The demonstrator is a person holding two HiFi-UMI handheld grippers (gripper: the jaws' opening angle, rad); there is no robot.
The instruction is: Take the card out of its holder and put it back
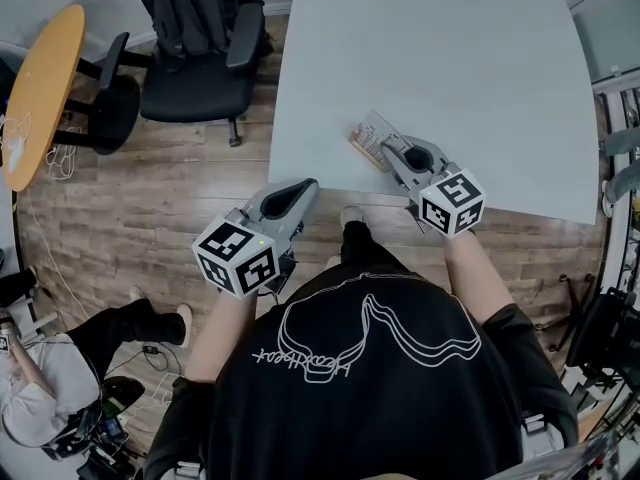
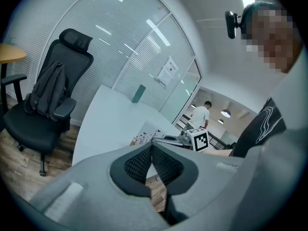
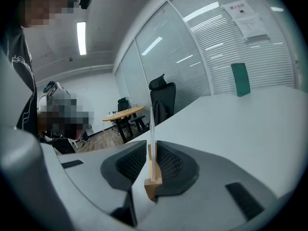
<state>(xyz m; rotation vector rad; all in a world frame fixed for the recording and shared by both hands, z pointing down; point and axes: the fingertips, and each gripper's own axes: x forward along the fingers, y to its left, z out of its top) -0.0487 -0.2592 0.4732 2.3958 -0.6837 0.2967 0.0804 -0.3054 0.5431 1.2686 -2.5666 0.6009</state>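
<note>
Right tool (image 3: 149, 147) clamps holder (image 3: 154, 176), card (image 3: 151, 124) inside

The pale wooden card holder (image 1: 362, 148) stands on the white table (image 1: 450, 58) at its near edge. The white printed card (image 1: 376, 128) is upright in it, and both sit between the right gripper's (image 1: 388, 148) fingers. The left gripper (image 1: 308, 188) hangs at the table's near-left corner, above the wood-plank floor (image 1: 150, 188). A black office chair (image 1: 195, 58) stands left of the table.

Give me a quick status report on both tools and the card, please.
Left tool shut, empty, at the table edge. Right tool shut on the wooden holder, card seated in it. Nothing in the way.
</note>
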